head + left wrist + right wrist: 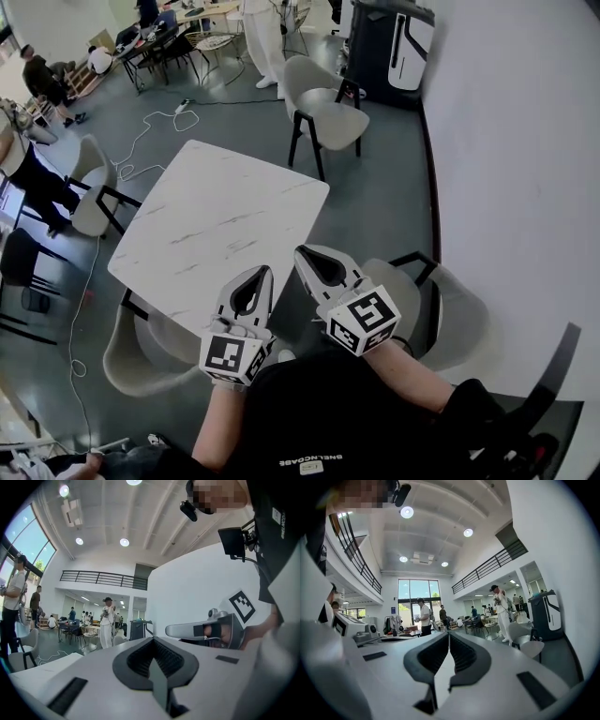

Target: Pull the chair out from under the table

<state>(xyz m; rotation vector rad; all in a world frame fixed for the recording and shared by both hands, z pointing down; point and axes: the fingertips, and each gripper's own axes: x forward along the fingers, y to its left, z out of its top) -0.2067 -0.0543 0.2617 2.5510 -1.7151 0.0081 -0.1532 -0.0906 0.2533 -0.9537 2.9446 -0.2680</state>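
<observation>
Both tools shut and empty, our left tool (255, 277) and right tool (309, 255) hovered over the tabletop (225, 216). The chair (459, 323) beside it was ungripped, so we judged opening and grasping its backrest came next.

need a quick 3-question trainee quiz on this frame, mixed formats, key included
1. True or false: the left claw is shut on a chair's backrest.
2. How many chairs stand around the white table in the head view? A) two B) four C) six
3. Which claw is nearer the white wall?

Key
1. False: it is shut, with nothing in it.
2. B: far chair, left chair, near-left chair, near-right chair.
3. The right claw.
</observation>
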